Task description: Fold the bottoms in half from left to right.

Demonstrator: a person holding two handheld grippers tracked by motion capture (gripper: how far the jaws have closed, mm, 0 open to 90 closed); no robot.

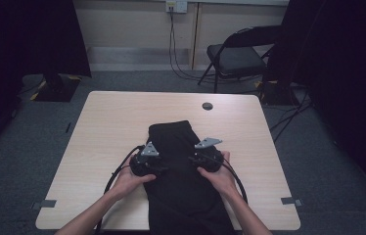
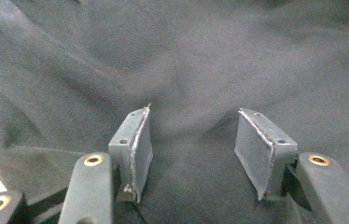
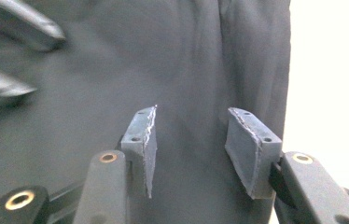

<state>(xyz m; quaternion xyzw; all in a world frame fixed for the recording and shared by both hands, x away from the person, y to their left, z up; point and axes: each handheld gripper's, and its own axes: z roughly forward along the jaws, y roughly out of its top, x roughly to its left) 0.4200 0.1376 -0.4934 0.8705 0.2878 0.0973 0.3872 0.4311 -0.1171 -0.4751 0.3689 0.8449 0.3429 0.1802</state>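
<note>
2 tongs are in your hands over the black garment (image 1: 176, 161), which lies on the desk (image 1: 112, 122) at the middle of the near edge, its far end reaching toward the desk's centre and its near end hanging over that edge. Your left gripper (image 1: 160, 169) sits at the garment's left border, your right gripper (image 1: 194, 159) at its right side. In the left gripper view (image 2: 193, 154) the jaws stand apart, released, with dark cloth spread beneath them and nothing pinched between the pads. In the right gripper view (image 3: 191, 149) the jaws are likewise released above the cloth, close to the garment's border where the pale desk shows. A small round grommet (image 1: 207, 106) sits near the desk's far edge, well apart from the garment.
</note>
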